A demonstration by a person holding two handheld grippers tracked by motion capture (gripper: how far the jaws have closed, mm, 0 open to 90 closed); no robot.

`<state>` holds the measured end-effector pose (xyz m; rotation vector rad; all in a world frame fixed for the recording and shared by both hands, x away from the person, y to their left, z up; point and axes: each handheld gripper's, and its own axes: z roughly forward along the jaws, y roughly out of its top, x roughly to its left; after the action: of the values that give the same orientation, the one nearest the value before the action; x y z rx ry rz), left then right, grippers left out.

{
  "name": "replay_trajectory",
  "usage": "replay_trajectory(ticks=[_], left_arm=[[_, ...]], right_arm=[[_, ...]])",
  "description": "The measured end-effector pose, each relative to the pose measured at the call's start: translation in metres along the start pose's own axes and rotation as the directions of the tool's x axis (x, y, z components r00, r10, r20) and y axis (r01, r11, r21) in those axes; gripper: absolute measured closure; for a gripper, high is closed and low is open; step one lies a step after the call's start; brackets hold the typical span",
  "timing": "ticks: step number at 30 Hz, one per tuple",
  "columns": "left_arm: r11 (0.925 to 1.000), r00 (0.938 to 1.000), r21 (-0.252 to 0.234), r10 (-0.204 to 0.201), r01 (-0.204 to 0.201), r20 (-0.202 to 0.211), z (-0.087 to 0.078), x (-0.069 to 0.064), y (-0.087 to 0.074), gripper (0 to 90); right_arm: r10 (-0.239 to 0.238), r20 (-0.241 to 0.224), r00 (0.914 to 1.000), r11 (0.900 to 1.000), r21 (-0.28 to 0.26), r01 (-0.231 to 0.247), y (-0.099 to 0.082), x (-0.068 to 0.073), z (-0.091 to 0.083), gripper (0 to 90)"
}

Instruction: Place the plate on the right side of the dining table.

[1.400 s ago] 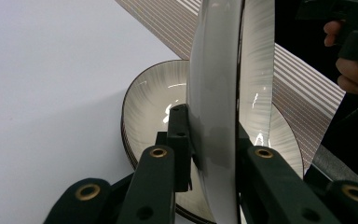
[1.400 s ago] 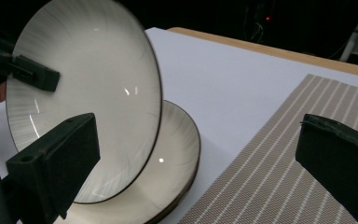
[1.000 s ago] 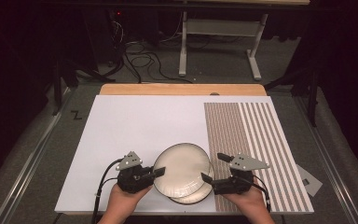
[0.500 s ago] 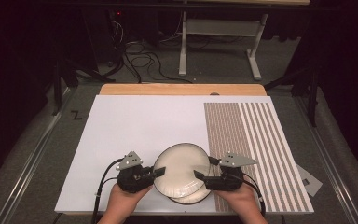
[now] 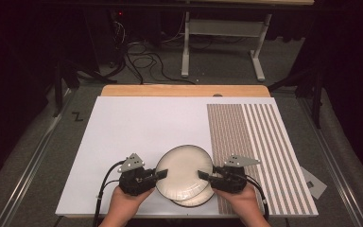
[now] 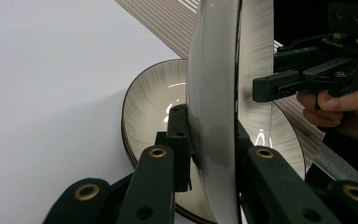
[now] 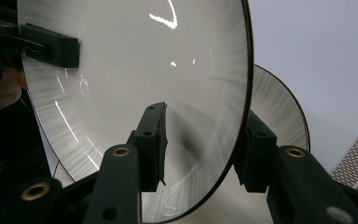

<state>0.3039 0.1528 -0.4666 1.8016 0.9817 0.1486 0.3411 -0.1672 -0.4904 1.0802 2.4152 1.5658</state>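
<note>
one plate (image 5: 184, 170) level, face up

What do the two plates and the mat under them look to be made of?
Upper plate: likely glazed ceramic; glossy cream face with sharp highlights, dark rim line. Lower plate: the same look, fine radial streaks. Mat: matte white sheet, perhaps paper or vinyl, with a printed brown striped section.

The upper plate (image 5: 183, 170) covers most of the lower plate (image 5: 196, 198). The picture's bottom edge cuts off both forearms. Whether the right gripper (image 5: 206, 176) jaws actually press the rim is unclear.
</note>
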Motion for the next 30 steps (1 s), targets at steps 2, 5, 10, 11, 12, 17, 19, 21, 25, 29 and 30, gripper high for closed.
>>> replay_trajectory(ticks=[2,5,10,11,12,17,19,21,25,29,30], left_arm=[[1.0,1.0,-0.003,0.001,-0.001,0.002,0.0,0.0,0.0,78.7],[1.0,1.0,-0.007,0.005,-0.005,0.003,0.0,-0.001,0.0,78.8],[0.9999,1.0,-0.013,0.007,-0.007,0.003,0.0,-0.003,0.0,79.3],[0.9999,1.0,-0.014,0.007,-0.007,0.001,-0.001,-0.004,0.0,79.4],[0.9999,1.0,-0.016,0.003,-0.003,0.0,-0.001,-0.005,0.0,79.6],[0.9995,0.9998,-0.026,0.016,-0.015,0.008,-0.005,-0.007,0.0,80.9],[0.9991,0.9998,-0.039,0.016,-0.015,0.01,-0.006,-0.008,0.001,81.0],[0.9984,0.9997,-0.054,0.017,-0.016,0.015,-0.007,-0.009,0.001,81.0],[0.9974,0.9996,-0.07,0.019,-0.018,0.022,-0.007,-0.009,0.001,80.9],[0.9964,0.9994,-0.082,0.02,-0.018,0.029,-0.007,-0.009,0.001,80.8],[0.9959,0.9993,-0.088,0.02,-0.017,0.031,-0.006,-0.009,0.001,80.8]], right_arm=[[0.011,-0.001,0.9999,0.9999,-0.005,-0.011,-0.001,-0.002,-0.001,65.8],[0.04,-0.014,0.9991,0.9991,-0.011,-0.04,-0.002,-0.004,-0.003,70.0],[0.066,-0.013,0.9977,0.9977,-0.016,-0.067,-0.002,-0.007,-0.005,78.4],[0.073,-0.015,0.9972,0.9972,-0.014,-0.073,-0.002,-0.007,-0.006,78.9],[0.075,-0.015,0.9971,0.9971,-0.014,-0.075,-0.002,-0.007,-0.007,79.4],[0.064,-0.019,0.9978,0.9974,-0.032,-0.064,0.0,-0.004,-0.013,81.1],[0.065,-0.021,0.9976,0.9969,-0.042,-0.066,0.001,-0.002,-0.015,81.5],[0.063,-0.026,0.9977,0.9964,-0.056,-0.064,0.003,-0.001,-0.017,81.9],[0.045,-0.015,0.9989,0.996,-0.076,-0.046,0.005,0.001,-0.021,82.2],[0.031,-0.003,0.9995,0.9952,-0.093,-0.031,0.007,0.002,-0.024,82.5],[0.032,-0.001,0.9995,0.9946,-0.098,-0.032,0.008,0.003,-0.025,82.7]])
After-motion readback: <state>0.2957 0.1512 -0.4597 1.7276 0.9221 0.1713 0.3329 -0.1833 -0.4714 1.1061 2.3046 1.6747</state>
